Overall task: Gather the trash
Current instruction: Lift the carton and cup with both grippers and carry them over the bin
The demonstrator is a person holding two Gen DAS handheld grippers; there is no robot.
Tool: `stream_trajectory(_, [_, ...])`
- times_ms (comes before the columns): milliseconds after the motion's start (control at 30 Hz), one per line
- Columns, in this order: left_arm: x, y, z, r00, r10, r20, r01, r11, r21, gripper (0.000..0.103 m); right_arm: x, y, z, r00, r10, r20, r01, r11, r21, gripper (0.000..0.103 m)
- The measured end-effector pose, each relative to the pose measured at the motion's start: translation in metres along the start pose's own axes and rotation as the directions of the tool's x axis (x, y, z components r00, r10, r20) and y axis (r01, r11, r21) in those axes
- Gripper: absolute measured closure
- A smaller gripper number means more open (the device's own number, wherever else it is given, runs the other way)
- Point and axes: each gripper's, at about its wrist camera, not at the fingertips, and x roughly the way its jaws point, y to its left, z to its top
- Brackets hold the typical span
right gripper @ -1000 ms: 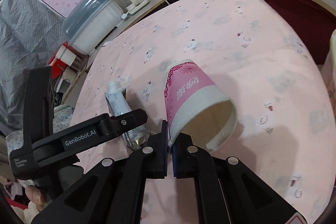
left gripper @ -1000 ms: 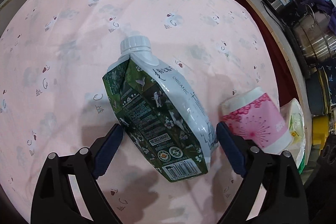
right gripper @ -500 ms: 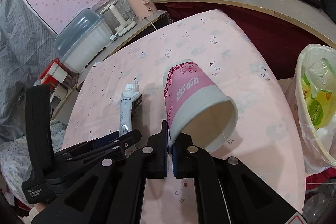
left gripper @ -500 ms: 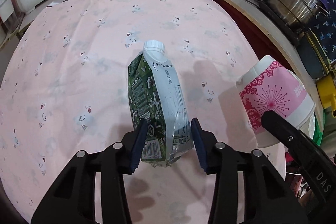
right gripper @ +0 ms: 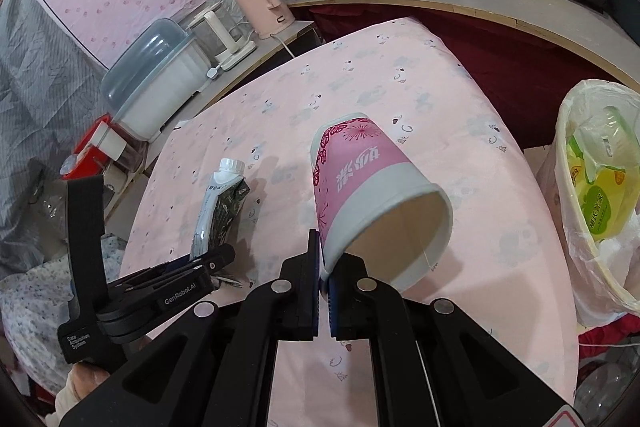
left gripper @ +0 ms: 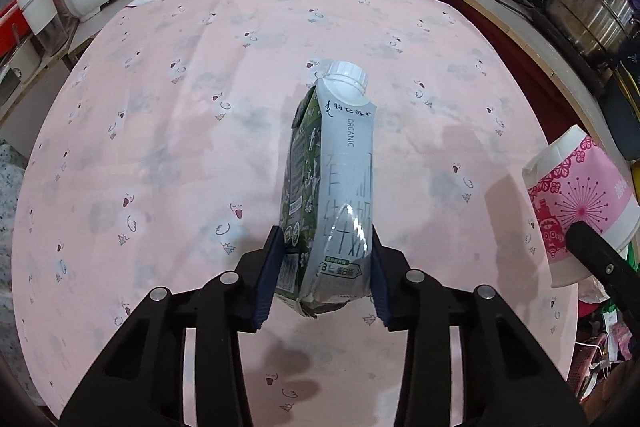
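Above the pink tablecloth (left gripper: 160, 155), the left gripper (left gripper: 322, 277) had just squeezed shut on the green milk carton (left gripper: 332, 183) (white cap up), while the right gripper (right gripper: 324, 269) pinched the pink paper cup (right gripper: 360, 183) near the trash bag (right gripper: 600, 187).

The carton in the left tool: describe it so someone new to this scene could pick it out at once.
On the pink printed tablecloth, look between the left tool and its blue pads, which have just been closing and now press its base. The squashed carton is green and pale grey with a white screw cap, marked ORGANIC. Its neighbour, the paper cup in the right tool, is pink and open-mouthed.
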Motion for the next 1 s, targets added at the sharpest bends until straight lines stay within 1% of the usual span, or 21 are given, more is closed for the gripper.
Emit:
stream_trajectory(33, [-0.003,-0.001,0.000,1.000,-0.012,0.001,0.012,1.000,0.005,0.076,0.000,0.002,0.000,1.000,0.000,0.001,0.000,1.000,-0.004,0.098])
stream_trajectory(100, [-0.007,-0.005,0.002,0.998,-0.058,-0.009,0.058,0.998,0.003,0.076,-0.001,0.003,0.002,1.000,-0.001,0.006,0.001,1.000,-0.007,0.098])
stream_trajectory(200, [-0.014,-0.014,0.002,0.997,-0.073,0.007,0.073,0.997,0.027,0.077,-0.008,0.004,0.006,1.000,-0.003,0.023,0.004,1.000,-0.010,0.098])
stream_trajectory(300, [-0.022,-0.025,0.003,0.994,-0.104,0.015,0.103,0.994,0.043,0.078,-0.017,0.003,0.009,0.999,-0.011,0.044,0.011,1.000,-0.011,0.098])
stream_trajectory(467, [-0.035,-0.054,0.003,0.990,-0.140,0.029,0.137,0.986,0.099,0.078,-0.035,-0.006,0.012,0.996,-0.026,0.088,0.025,1.000,0.003,0.098])
stream_trajectory(800, [-0.053,-0.125,0.001,0.976,-0.212,0.044,0.197,0.955,0.221,0.078,-0.078,-0.051,0.011,0.982,-0.085,0.166,0.073,0.994,0.082,0.098])
stream_trajectory(1000, [-0.062,-0.173,-0.003,0.965,-0.258,0.040,0.234,0.924,0.302,0.078,-0.107,-0.087,0.005,0.968,-0.136,0.211,0.105,0.983,0.152,0.098])
